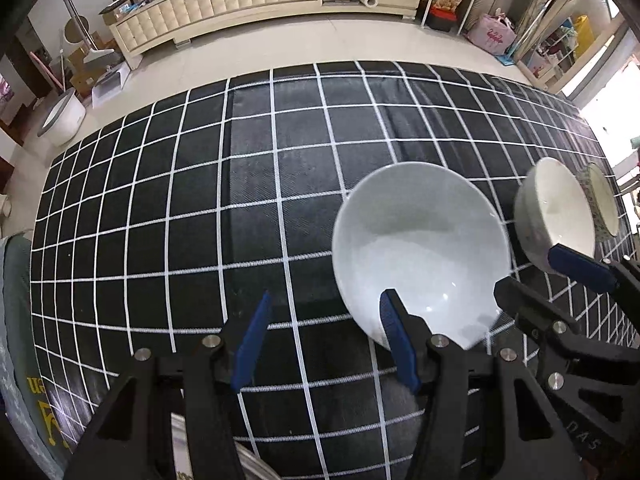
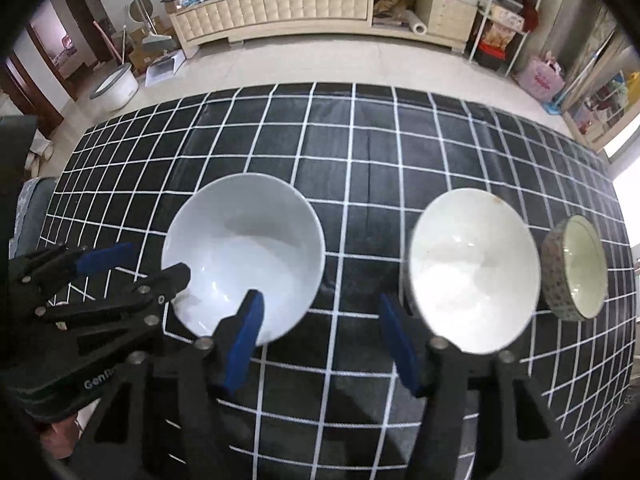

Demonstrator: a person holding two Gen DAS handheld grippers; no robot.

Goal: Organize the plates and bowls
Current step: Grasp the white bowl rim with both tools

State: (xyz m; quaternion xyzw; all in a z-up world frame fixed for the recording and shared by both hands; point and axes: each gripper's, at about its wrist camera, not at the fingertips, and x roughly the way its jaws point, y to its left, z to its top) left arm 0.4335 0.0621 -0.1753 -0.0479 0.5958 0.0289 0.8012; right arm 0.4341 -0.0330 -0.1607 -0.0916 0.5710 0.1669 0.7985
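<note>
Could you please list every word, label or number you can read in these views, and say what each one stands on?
"GenR", cut off: white print on the left gripper body.
"DAS", partly legible: on the right gripper body.
Yellow print on grey fabric at the table edge: unreadable.
Shelf packaging: too small.

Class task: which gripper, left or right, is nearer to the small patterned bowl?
Right. The right gripper sits open just left of the cream bowl beside the patterned bowl; the left gripper is open beyond the white bowl.

Three bowls: two white [image 2: 244, 256] [image 2: 472, 268], one small patterned [image 2: 576, 272].
</note>
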